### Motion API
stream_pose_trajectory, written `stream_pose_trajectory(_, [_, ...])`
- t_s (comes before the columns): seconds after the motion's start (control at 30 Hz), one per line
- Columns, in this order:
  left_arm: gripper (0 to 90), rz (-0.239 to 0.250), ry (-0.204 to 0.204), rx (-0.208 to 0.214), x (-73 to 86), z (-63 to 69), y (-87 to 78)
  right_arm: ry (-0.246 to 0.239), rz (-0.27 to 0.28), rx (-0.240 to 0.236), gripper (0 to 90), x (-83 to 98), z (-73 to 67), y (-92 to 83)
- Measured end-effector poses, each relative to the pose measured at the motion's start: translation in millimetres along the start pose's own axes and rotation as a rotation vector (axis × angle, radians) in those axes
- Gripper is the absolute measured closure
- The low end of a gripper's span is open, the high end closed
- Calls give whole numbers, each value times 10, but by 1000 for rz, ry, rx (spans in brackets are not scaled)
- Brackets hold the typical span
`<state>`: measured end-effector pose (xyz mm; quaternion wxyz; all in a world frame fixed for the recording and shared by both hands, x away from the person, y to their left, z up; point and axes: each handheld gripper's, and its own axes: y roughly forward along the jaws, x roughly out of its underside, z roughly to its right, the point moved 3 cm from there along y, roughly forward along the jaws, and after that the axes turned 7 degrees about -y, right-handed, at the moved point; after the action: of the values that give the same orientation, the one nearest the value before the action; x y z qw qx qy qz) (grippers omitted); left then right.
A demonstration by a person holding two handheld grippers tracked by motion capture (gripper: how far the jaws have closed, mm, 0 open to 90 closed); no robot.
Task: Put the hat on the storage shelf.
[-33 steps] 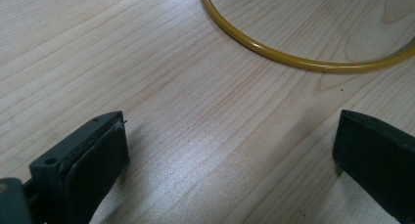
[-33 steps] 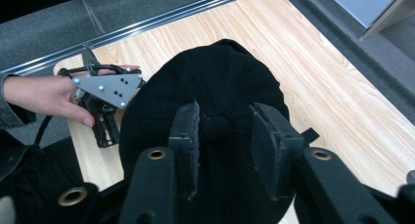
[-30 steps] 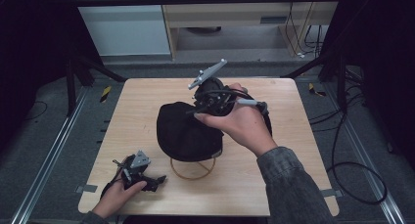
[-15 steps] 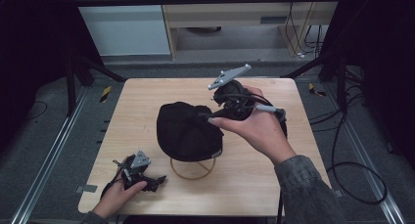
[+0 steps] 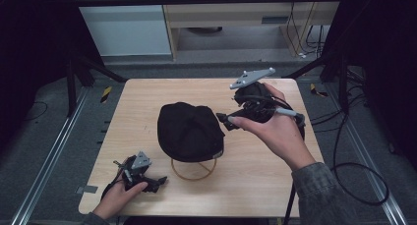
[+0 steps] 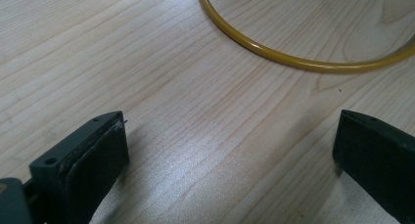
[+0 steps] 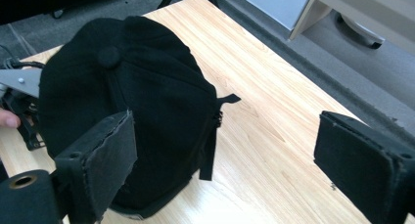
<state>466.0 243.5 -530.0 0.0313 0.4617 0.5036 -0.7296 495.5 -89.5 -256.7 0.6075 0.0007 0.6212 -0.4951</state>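
A black cap (image 5: 189,131) sits over a yellow ring stand (image 5: 193,170) in the middle of the wooden table (image 5: 147,97). My right gripper (image 5: 225,121) hovers just right of the cap, pointing at it. Its jaws have just been opening and stand wide, with nothing between them. In the right gripper view the cap (image 7: 122,101) lies ahead to the left, its back strap hanging down, beyond my right gripper (image 7: 235,150). My left gripper (image 5: 158,183) rests open at the near left. In its own view my left gripper (image 6: 230,145) faces bare wood below the yellow ring (image 6: 293,60).
Black frame legs stand at the table's far corners. Metal rails (image 5: 44,166) run along the floor on both sides, and cables (image 5: 354,176) lie on the floor at the right. Bare wood spreads right of the cap and along the far edge.
My right gripper has drawn back to the right, away from the cap's top, and its jaws have opened. The cap stays on the stand. The left hand has not moved.
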Motion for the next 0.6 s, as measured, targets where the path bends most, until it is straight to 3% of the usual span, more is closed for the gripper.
stream_pose_trajectory(0.37, [0,0,0,0,0,2,0,9,-5,28,63,274,100,-105])
stream_pose_trajectory(0.6, [0,2,0,0,0,3,1,28,13,83,85,439,191,-170])
